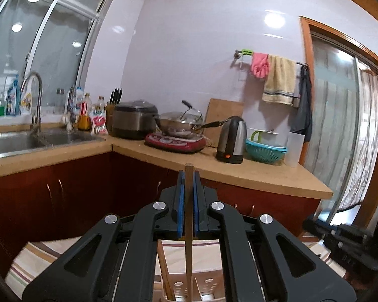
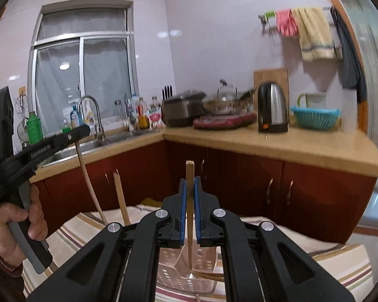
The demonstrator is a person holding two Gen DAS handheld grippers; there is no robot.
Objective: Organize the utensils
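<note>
The striped cloth (image 2: pixel 340 259) is covering the near tabletop, with the kitchen counter (image 2: pixel 277 146) running across the far side. On the cloth, the perforated utensil holder (image 2: pixel 174 274) is sitting straight ahead of both cameras, ready to take what is being carried. Its pale basket wall is showing in the left view too.

The left hand-held gripper (image 1: pixel 188 176) is clamping a wooden chopstick (image 1: pixel 188 239), its blue pads pinching it tight. That stick is standing near vertical, top end up, lower end dipping toward the holder's slots. It looks like a carry for dropping it in.

The right hand-held gripper (image 2: pixel 189 183) is likewise closed on a second chopstick (image 2: pixel 189 226), long axis upright, tip hanging just over the basket. Gripping partway along the stick is probably keeping each one steady and pointing down for insertion.
</note>
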